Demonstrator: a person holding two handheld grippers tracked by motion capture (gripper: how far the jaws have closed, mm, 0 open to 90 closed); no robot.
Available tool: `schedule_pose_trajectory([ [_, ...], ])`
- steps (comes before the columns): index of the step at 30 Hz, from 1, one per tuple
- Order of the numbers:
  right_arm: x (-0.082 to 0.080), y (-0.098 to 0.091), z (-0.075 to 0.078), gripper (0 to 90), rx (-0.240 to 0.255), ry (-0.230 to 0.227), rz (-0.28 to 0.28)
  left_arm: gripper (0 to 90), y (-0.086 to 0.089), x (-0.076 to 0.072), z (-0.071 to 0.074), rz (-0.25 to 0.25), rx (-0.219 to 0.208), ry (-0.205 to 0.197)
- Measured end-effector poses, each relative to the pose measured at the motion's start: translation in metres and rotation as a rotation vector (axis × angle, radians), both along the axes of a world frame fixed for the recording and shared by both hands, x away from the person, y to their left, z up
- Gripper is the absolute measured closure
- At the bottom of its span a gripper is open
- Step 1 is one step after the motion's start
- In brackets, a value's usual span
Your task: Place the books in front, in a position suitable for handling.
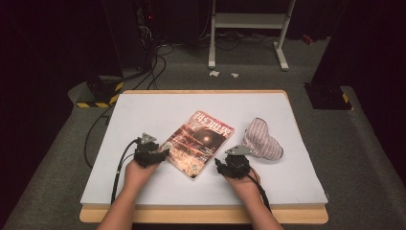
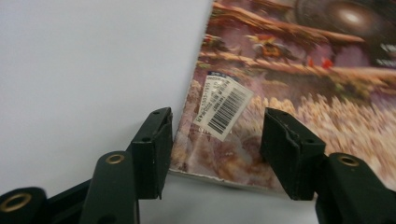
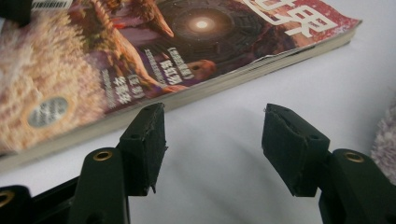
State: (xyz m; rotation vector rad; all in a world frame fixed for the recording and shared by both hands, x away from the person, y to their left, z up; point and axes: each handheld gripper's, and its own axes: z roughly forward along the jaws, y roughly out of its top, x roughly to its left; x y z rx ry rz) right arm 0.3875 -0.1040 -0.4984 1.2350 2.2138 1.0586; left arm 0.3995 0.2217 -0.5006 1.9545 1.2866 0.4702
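Since the left tool (image 1: 160,154) has its jaws apart around the near left corner of the magazine (image 1: 197,142), with nothing pinched yet, the step in hand looks like a grasp of that corner. To do it well, I would slide the lower jaw along the table (image 1: 143,110) under the edge, so the pads take the whole thickness of pages and not just the cover. In the left gripper view the corner (image 2: 187,163) looks worn and slightly curled, which should help a jaw get beneath it. Close gently: glossy paper may slip, and a hard squeeze could crease it. The barcode sticker (image 2: 223,108) sits between the jaws and makes a fair target.

The right tool (image 1: 225,163) also stands with jaws apart and empty, over bare table just beside the magazine's right edge, at about 5 o'clock from its middle. It could press down there to stop the magazine turning while the left one lifts.

The magazine lies flat, cover up, near the table's middle, tilted with its top toward 1 o'clock. Its cover is reddish brown with a glowing orb, white title characters at the top and a pale field below. It seems a thin, floppy paperback that will sag if held by one corner. A striped cloth (image 1: 261,140) lies at 3 o'clock of it, apart.
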Motion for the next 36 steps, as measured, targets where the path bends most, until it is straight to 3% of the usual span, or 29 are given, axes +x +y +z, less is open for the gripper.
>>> schedule_pose_trajectory([
  [6, -0.001, -0.003, -0.002, 41.8, -0.001, 0.000, 0.001, 46.3, -0.014, -0.030, 0.002, -0.078, 0.010, 0.007],
  [13, -0.001, -0.014, 0.000, 43.1, -0.006, -0.020, -0.028, 48.8, -0.022, -0.041, 0.004, -0.159, 0.013, 0.042],
  [17, -0.001, -0.019, 0.004, 42.9, 0.014, -0.034, -0.037, 48.1, -0.016, -0.032, 0.006, -0.119, -0.029, 0.013],
  [21, 0.002, -0.016, 0.005, 43.4, 0.042, -0.021, -0.019, 46.8, -0.020, -0.012, 0.006, -0.078, -0.041, -0.038],
  [24, 0.009, -0.009, 0.002, 39.8, 0.052, 0.002, -0.007, 46.6, -0.025, 0.011, 0.001, -0.074, -0.014, 0.013],
  [27, 0.021, -0.003, -0.004, 35.7, 0.078, 0.051, -0.012, 46.2, -0.027, 0.023, 0.001, -0.090, -0.040, 0.038],
  [32, 0.029, -0.001, -0.004, 34.1, 0.076, 0.098, -0.016, 49.9, -0.034, 0.023, 0.001, -0.110, -0.035, 0.036],
  [36, 0.028, 0.001, -0.004, 35.5, 0.063, 0.100, -0.007, 50.0, -0.036, 0.018, 0.001, -0.120, -0.036, 0.043],
])
